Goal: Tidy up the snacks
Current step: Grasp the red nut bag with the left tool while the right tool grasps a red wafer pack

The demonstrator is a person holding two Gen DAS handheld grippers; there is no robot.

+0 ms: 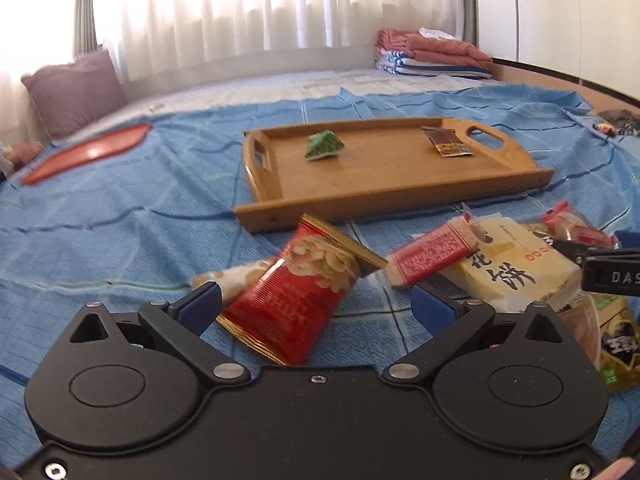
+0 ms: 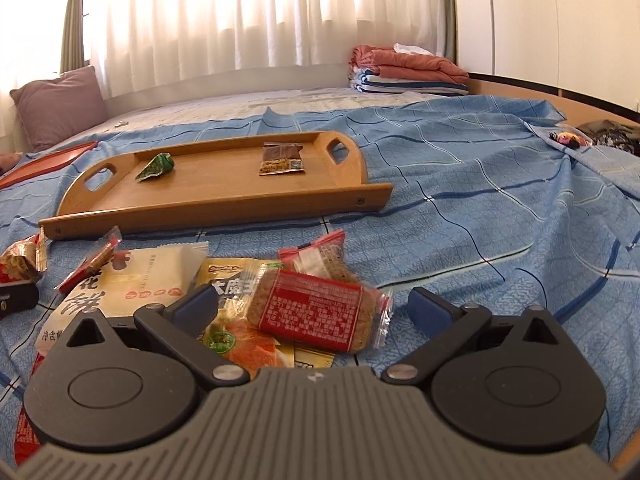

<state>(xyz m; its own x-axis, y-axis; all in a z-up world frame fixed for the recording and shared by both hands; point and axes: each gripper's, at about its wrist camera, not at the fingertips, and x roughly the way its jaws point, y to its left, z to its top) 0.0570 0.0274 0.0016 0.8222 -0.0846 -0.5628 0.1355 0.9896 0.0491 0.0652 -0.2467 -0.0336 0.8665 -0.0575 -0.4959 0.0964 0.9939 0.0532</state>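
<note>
The left gripper (image 1: pixel 316 304) is spread wide and nothing is held. The red snack bag (image 1: pixel 296 292) lies between its fingers, its long side tilted up to the right. The right gripper (image 2: pixel 314 310) is wide too, empty, over a red bar (image 2: pixel 316 316). The wooden tray (image 1: pixel 400 196) waits farther ahead.
</note>
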